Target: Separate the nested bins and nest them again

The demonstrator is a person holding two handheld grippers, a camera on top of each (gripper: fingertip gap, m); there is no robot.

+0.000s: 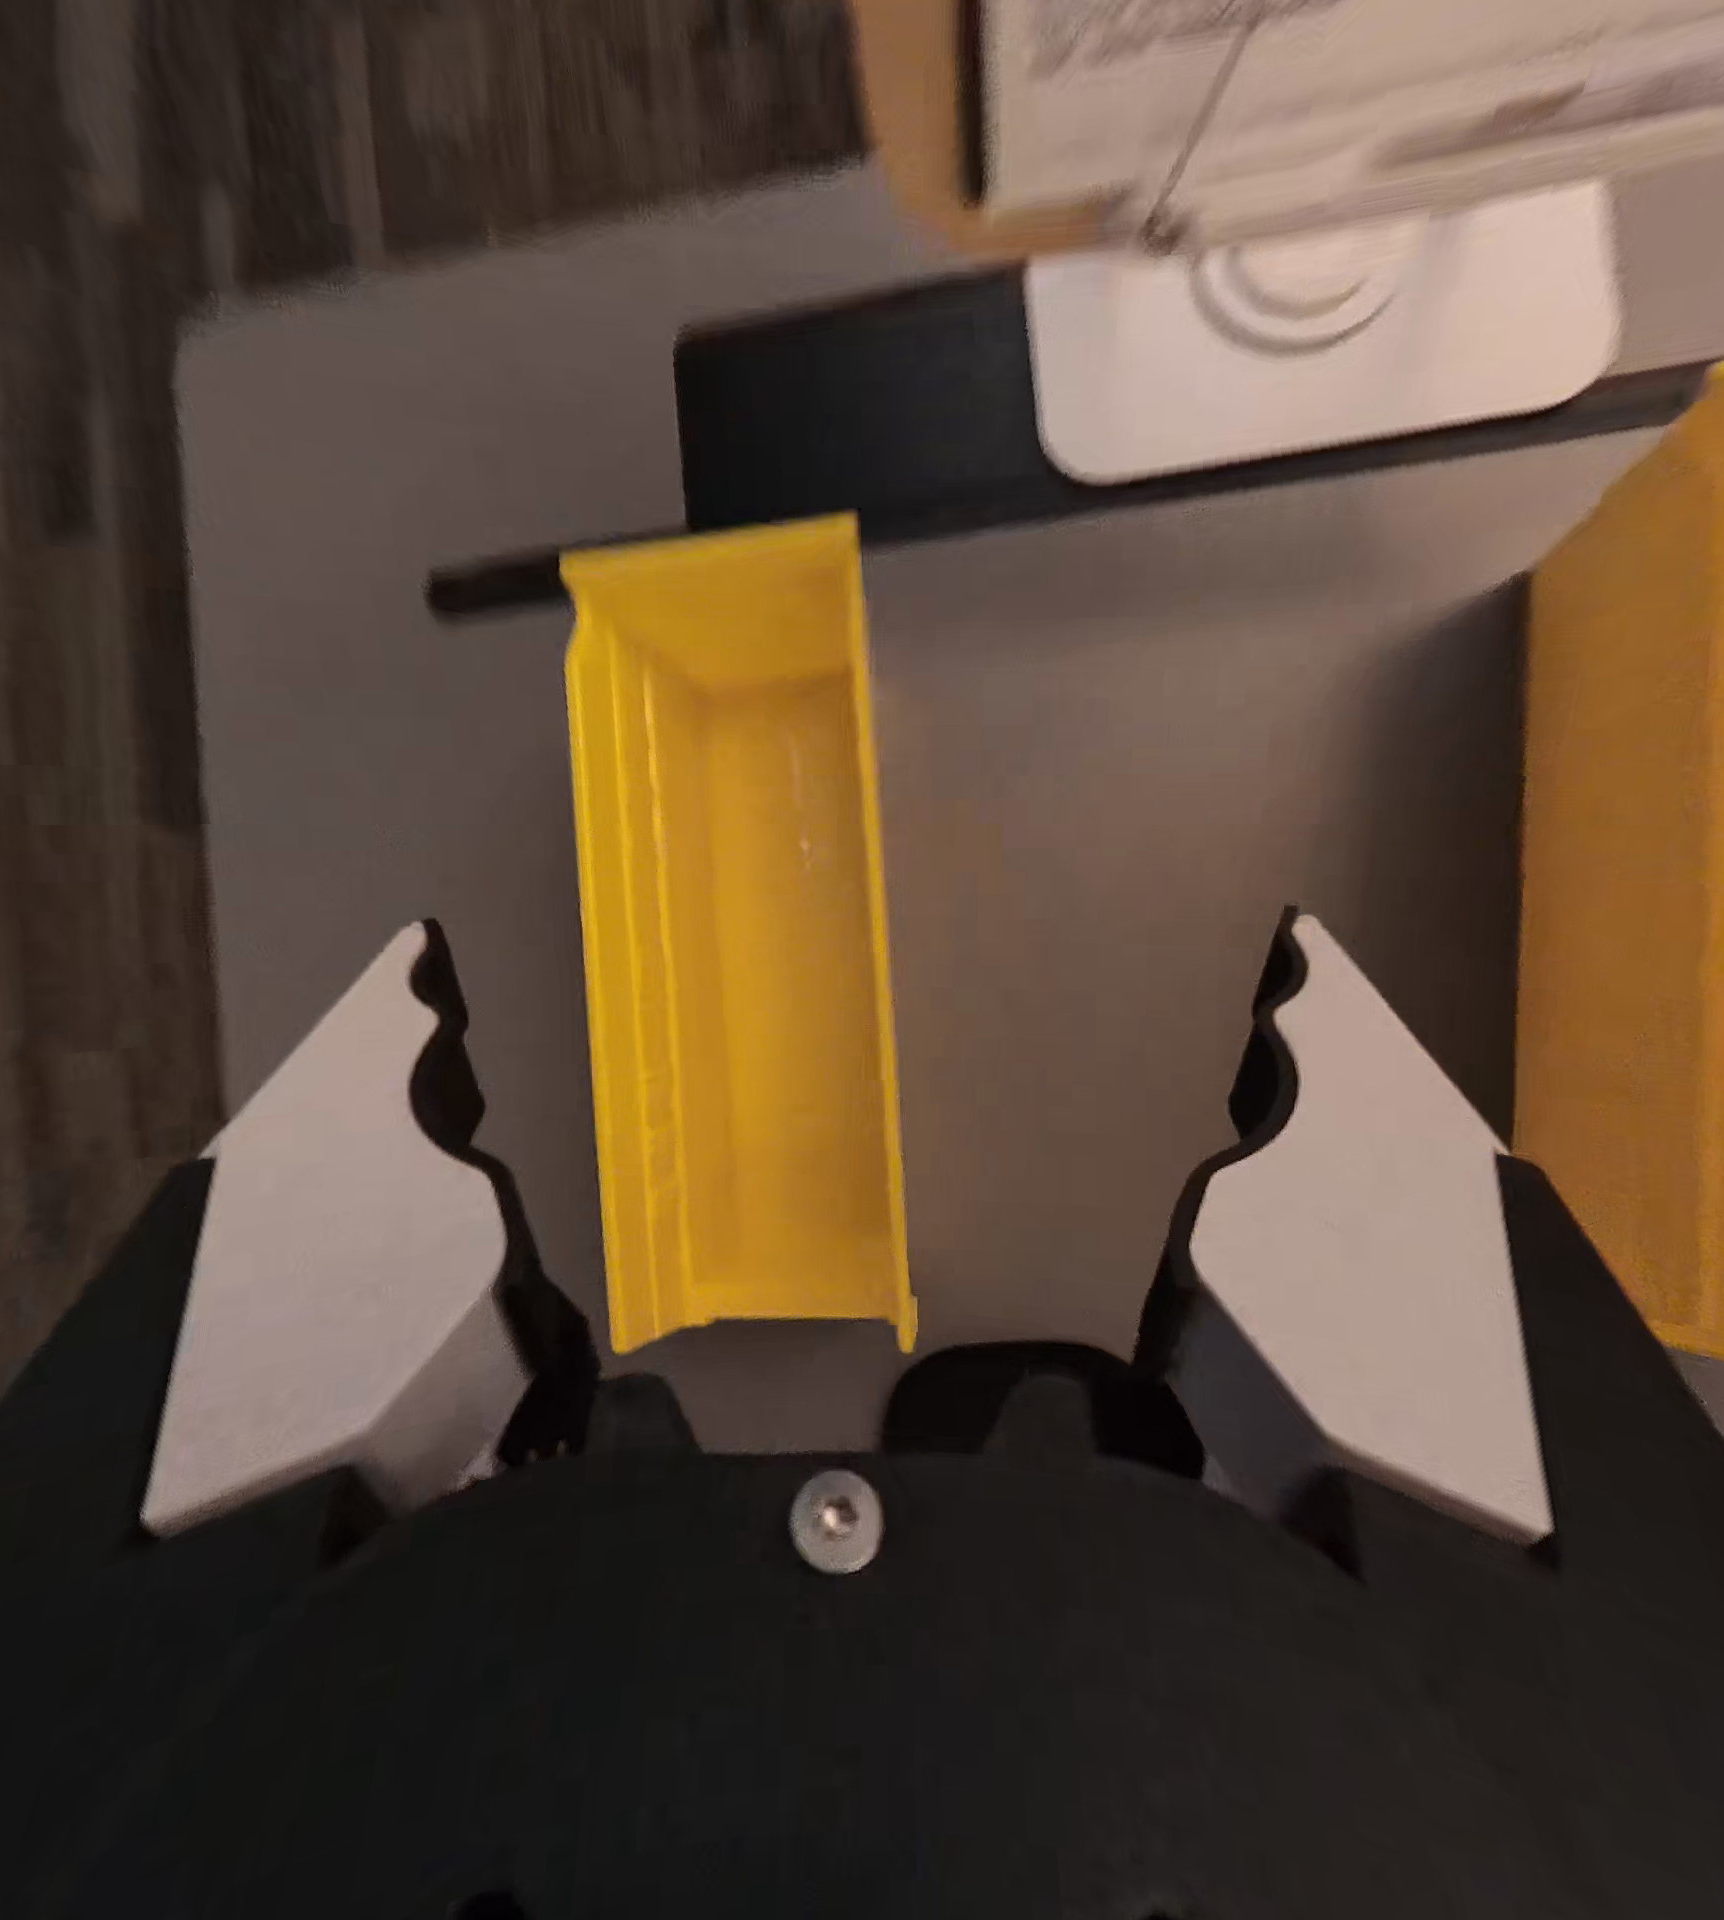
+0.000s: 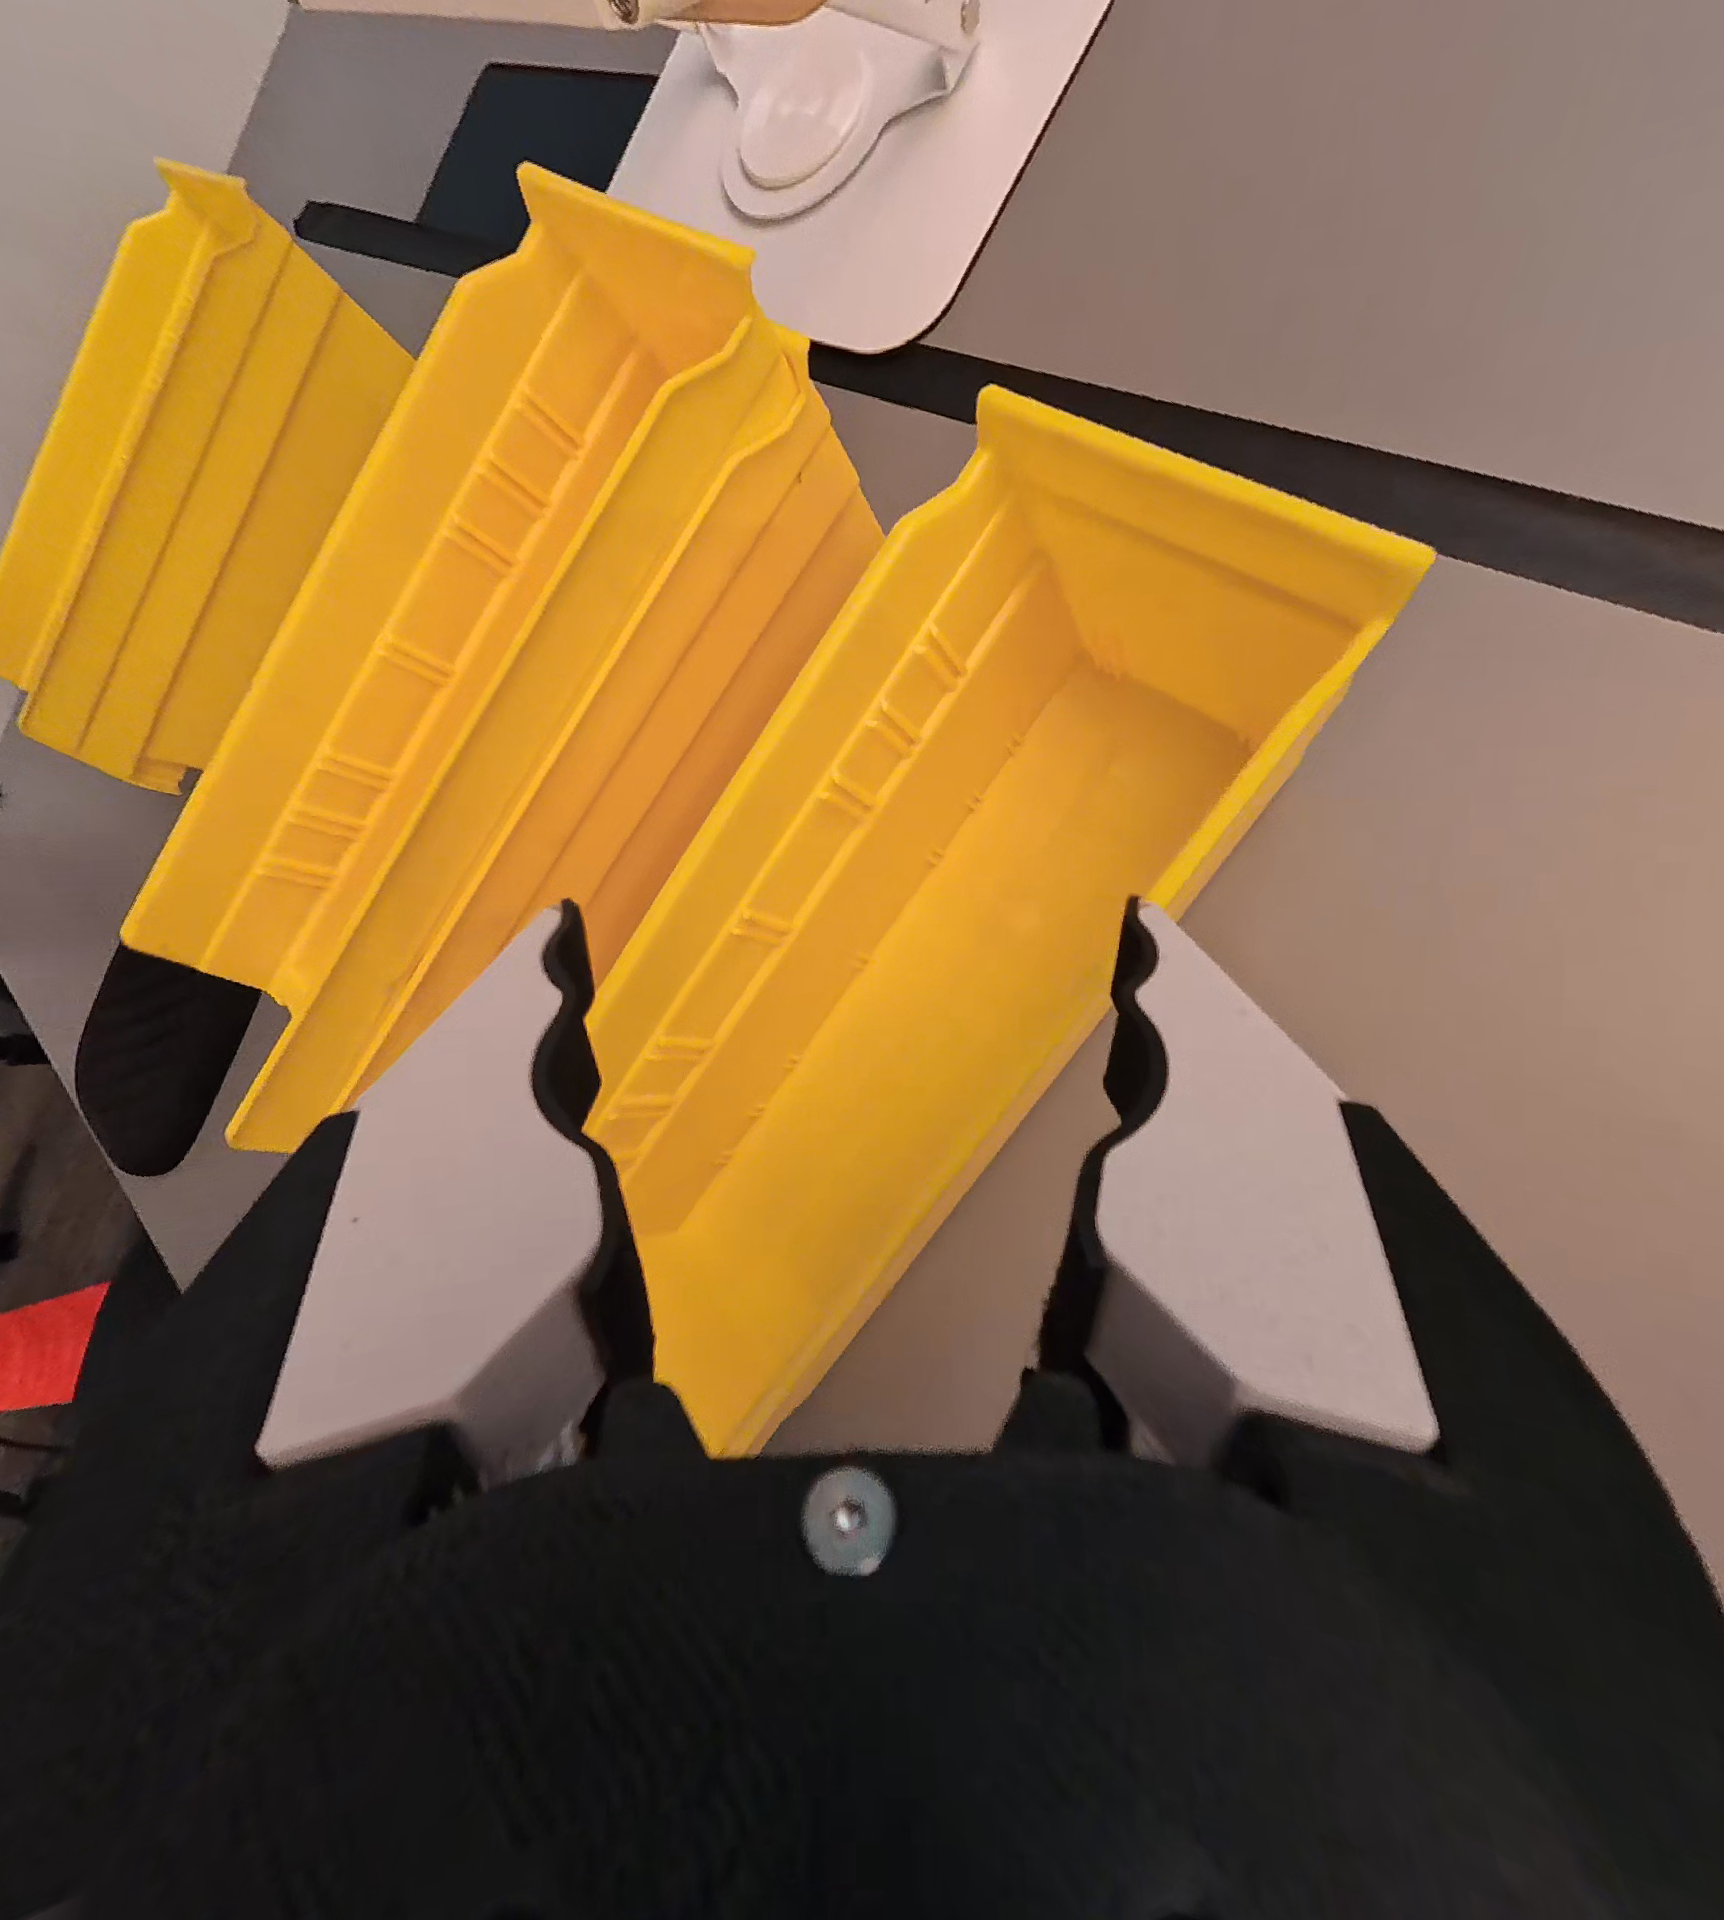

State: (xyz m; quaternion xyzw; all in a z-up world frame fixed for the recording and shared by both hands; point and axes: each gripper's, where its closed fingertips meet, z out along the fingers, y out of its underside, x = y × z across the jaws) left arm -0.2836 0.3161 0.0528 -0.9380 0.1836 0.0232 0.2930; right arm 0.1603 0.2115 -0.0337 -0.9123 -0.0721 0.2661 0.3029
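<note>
In the left wrist view my left gripper (image 1: pixel 860 920) is open wide. A yellow bin (image 1: pixel 764 935) lies lengthwise between its fingers on the grey table (image 1: pixel 370 727), with a clear gap on both sides. A second yellow bin (image 1: pixel 1668 831) fills the right edge, blurred. In the right wrist view my right gripper (image 2: pixel 850 904) is shut on a yellow bin (image 2: pixel 993 883) that sits askew in the grasp. The left pad is against its left wall and the right fingertip (image 2: pixel 1138 935) is on its right rim. Two more yellow bins lie to the left, one in the middle (image 2: pixel 484 623) and one farther off (image 2: pixel 162 468).
A white plate with a round mount (image 2: pixel 837 156) stands at the back on the table and also shows in the left wrist view (image 1: pixel 1305 332). A black strip (image 1: pixel 837 436) runs across the table behind the bins. A black rounded part (image 2: pixel 151 1060) sits at the middle bin's near end. The table's left edge (image 1: pixel 193 727) is close.
</note>
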